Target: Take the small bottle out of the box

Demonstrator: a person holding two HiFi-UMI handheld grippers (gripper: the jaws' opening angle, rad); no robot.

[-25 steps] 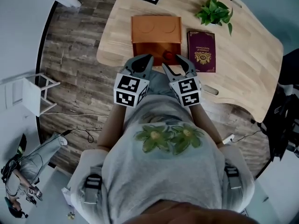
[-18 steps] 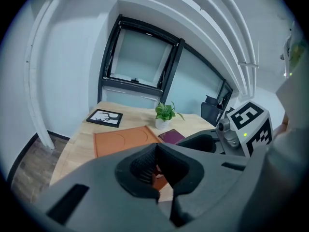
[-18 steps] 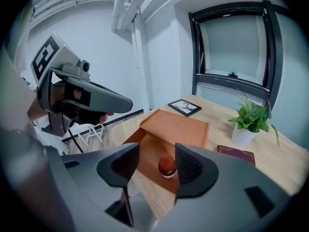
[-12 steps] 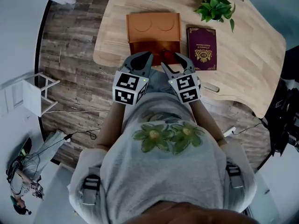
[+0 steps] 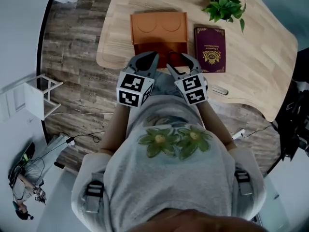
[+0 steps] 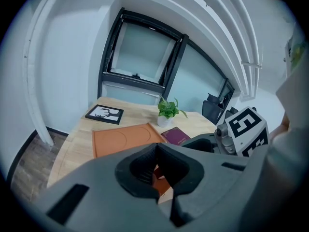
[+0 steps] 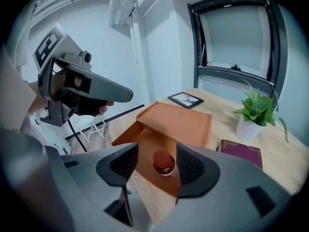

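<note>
Your right gripper point(image 7: 157, 151) has just been opening wide, empty, framing the small bottle point(image 7: 163, 164) upright in the orange box point(image 7: 178, 122); likely light, rigid, slick, so pinch its body under the cap; left gripper point(image 6: 155, 168) closed, empty

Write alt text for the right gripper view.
The jaws of the right hand-held gripper, which have just been opening wider, stand apart and frame a small bottle with a reddish-brown cap, upright in an open orange box on a table; nothing is gripped. The left hand-held gripper hangs at upper left; a potted plant and a maroon book sit at right.
</note>
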